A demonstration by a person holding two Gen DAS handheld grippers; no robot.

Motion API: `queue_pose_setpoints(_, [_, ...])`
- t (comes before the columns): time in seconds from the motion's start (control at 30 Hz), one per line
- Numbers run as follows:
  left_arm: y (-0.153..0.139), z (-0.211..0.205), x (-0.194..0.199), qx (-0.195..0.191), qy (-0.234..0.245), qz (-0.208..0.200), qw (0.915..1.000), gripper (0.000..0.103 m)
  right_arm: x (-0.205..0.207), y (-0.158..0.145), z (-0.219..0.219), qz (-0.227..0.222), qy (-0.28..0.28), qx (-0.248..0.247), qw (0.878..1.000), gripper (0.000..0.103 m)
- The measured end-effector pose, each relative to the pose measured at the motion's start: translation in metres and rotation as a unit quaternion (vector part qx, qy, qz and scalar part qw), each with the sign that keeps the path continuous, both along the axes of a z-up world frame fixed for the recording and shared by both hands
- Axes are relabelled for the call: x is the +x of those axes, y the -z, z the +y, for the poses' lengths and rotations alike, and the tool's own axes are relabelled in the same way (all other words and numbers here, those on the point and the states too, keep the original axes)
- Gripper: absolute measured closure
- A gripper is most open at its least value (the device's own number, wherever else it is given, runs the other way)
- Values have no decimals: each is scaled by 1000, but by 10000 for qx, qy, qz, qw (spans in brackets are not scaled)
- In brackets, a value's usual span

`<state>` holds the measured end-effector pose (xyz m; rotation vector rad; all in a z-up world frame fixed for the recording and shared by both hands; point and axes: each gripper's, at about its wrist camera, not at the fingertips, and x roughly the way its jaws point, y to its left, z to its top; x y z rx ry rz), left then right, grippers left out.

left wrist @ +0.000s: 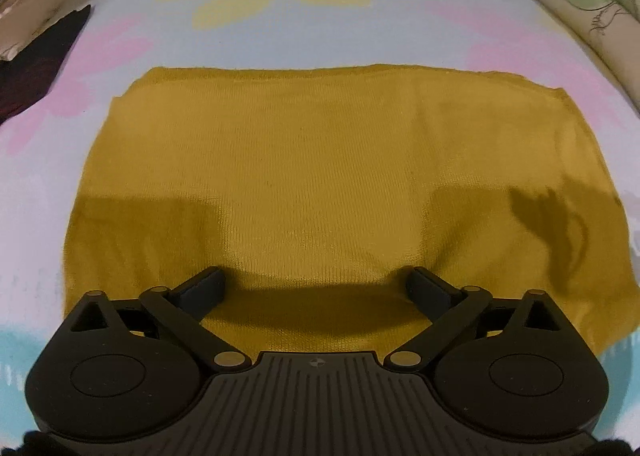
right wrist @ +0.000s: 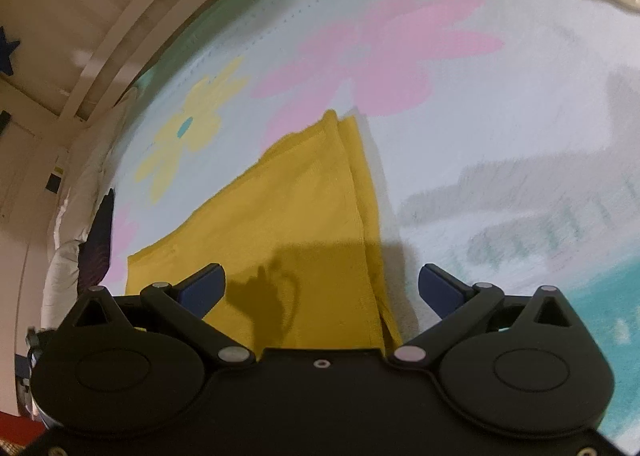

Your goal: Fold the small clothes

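Mustard cloth (left wrist: 320, 176) folded flat on flowered sheet (left wrist: 360, 28), both tools spread wide above it

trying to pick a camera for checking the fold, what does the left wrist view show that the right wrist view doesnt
Only the left wrist view shows the mustard cloth whole, lying flat, and the leaf-print pillow.

Only the right wrist view shows the cloth's doubled side edge and the white slatted frame beyond the bed.

Both show the floral bedsheet, a dark garment at its edge, and open jaws on the left gripper and right gripper.
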<state>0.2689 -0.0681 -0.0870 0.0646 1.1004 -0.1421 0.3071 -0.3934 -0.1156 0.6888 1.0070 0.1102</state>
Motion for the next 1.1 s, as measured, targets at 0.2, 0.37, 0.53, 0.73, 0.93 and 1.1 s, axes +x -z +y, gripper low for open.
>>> queue_pose_setpoints(0.2, [3,4,4,-11,-42,49,10000,1,5,28,-1,174,-185,292,9993,0])
queue_pose_setpoints(0.37, [1,-5,8,-3,-56,22,10000,1,4,33,-3,-228,-188,711,9970,0])
queue_pose_setpoints(0.53, [-2,-5,11,-40,-16,52,10000,1,9,42,-7,-628,0,1181,9910,0])
queue_pose_setpoints(0.73, [-3,-3,16,-43,11,93,9999,1,17,41,2,-895,-162,1033,9905,0])
queue_pose_setpoints(0.93, [-3,-4,20,-26,-23,129,9999,1,22,36,12,-881,-657,854,9903,15])
queue_pose_setpoints(1.1, [-8,-3,23,-55,-188,78,9998,7,21,50,9,-515,-670,1045,9909,76])
